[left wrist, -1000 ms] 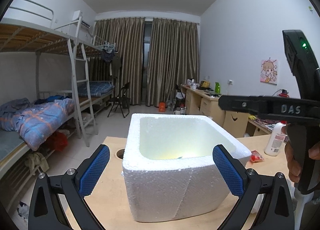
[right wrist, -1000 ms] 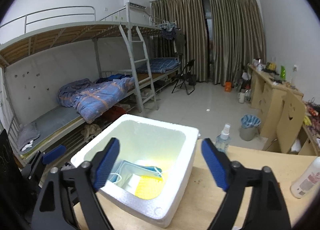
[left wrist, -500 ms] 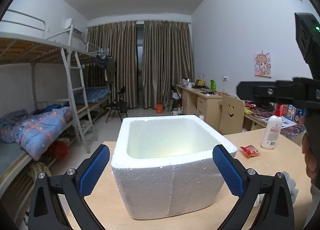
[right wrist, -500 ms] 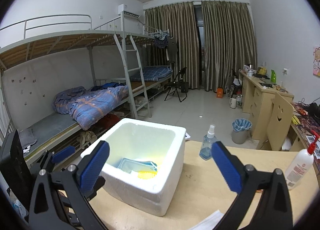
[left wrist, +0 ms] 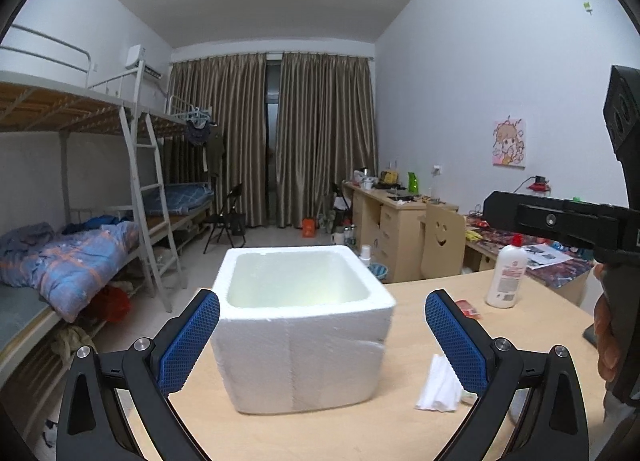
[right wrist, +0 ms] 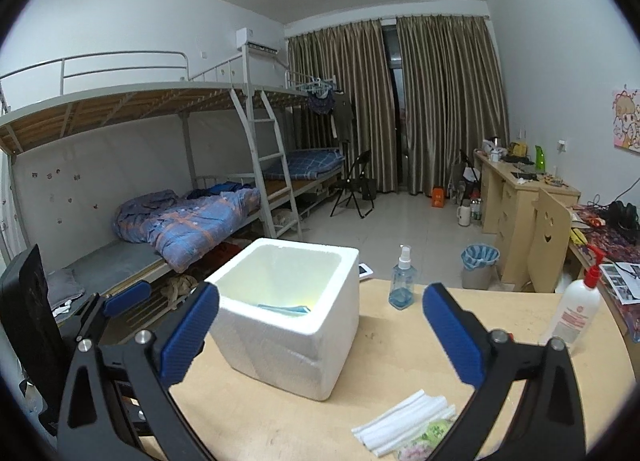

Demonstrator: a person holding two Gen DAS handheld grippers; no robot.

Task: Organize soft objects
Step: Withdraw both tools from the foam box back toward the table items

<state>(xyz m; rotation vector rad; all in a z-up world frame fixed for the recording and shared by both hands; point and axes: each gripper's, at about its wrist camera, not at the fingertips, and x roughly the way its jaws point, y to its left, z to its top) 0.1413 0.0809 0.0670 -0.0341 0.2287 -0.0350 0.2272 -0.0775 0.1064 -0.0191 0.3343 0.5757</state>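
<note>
Both wrist views look forward, low over the table, sharing the foam box nearby.

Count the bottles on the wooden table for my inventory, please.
2: a clear blue-liquid spray bottle behind the white foam box, a white red-pump bottle near the right edge. Others may be hidden.

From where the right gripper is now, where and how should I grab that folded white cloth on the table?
Take the folded white cloth across its narrow width near the middle, coming straight down from above with the open right gripper. It lies flat on the table as a long, ridged stack, so pinching across the folds should keep the layers together. Its near end overlaps a floral packet; avoid that end.
</note>
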